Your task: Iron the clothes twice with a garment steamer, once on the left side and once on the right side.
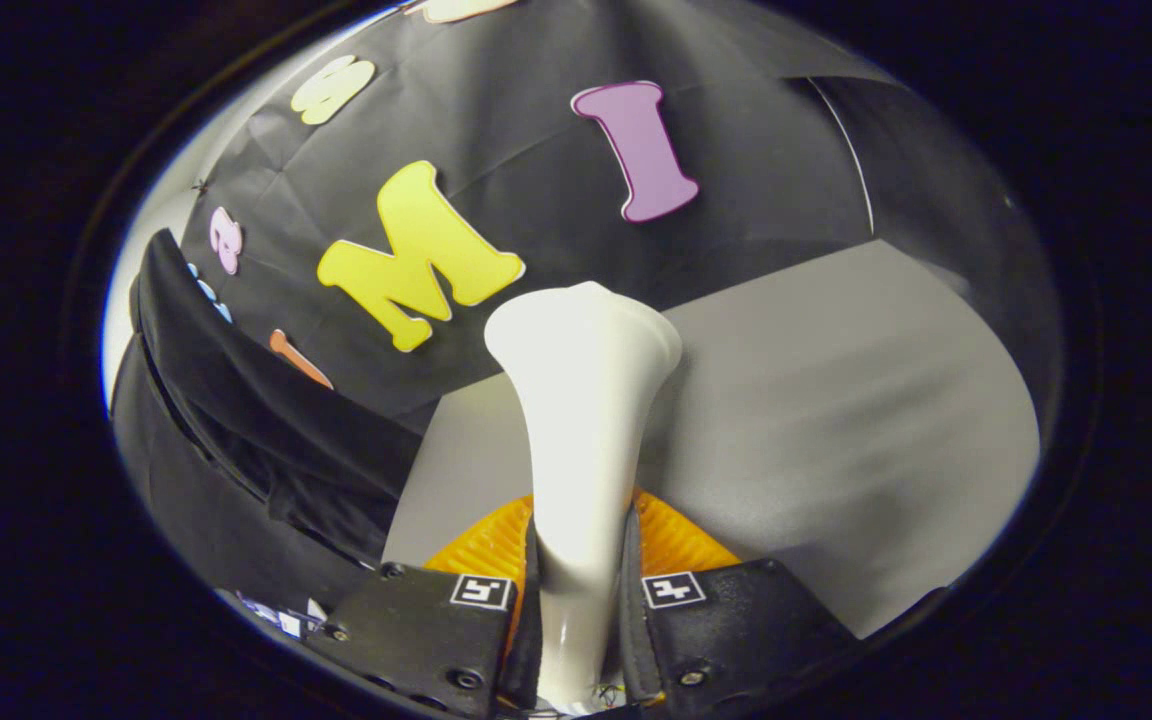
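White plastic, smooth and glossy, the garment steamer (581, 440) stands clamped between the gripper's (576, 590) two fingers, both pressing on its narrow handle; its long axis runs straight ahead along the fingers, the flared head pointing away toward the booth's black wall and flaring just above the grey table (836, 400); the dark garment (236, 440) hangs off to the left, well apart from the head, which does not face it; an orange ribbed piece (676, 540) shows just behind the fingers. Risks, as I judge them: the slick tapered handle could slip or twist in the grip during a swing toward the cloth; a head kept angled away would miss the fabric.
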Demonstrator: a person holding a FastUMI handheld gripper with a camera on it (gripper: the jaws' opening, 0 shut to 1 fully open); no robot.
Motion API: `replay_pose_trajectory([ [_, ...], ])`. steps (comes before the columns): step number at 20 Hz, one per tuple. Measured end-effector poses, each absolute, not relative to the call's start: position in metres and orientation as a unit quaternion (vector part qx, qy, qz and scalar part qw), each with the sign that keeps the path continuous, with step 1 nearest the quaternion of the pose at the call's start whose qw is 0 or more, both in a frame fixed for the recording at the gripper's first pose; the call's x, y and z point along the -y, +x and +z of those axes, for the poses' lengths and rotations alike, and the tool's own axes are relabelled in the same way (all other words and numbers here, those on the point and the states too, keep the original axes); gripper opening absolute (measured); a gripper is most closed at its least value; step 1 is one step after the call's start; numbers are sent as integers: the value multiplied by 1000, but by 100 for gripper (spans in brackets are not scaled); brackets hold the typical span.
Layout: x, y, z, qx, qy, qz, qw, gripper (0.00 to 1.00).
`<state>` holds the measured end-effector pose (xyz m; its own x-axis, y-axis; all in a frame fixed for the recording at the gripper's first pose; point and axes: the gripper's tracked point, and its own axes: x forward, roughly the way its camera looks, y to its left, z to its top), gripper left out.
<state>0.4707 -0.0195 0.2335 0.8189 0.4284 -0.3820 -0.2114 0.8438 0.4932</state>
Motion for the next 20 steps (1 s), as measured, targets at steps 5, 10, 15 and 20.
replay_pose_trajectory([
  [5, -7, 428, 271, -187, 196, 180, 945, 34],
  [10, -48, 368, 328, -101, 159, 179, 966, 34],
  [15, -87, 311, 376, -25, 107, 154, 982, 34],
  [20, -133, 274, 417, 38, 52, 120, 991, 34],
])
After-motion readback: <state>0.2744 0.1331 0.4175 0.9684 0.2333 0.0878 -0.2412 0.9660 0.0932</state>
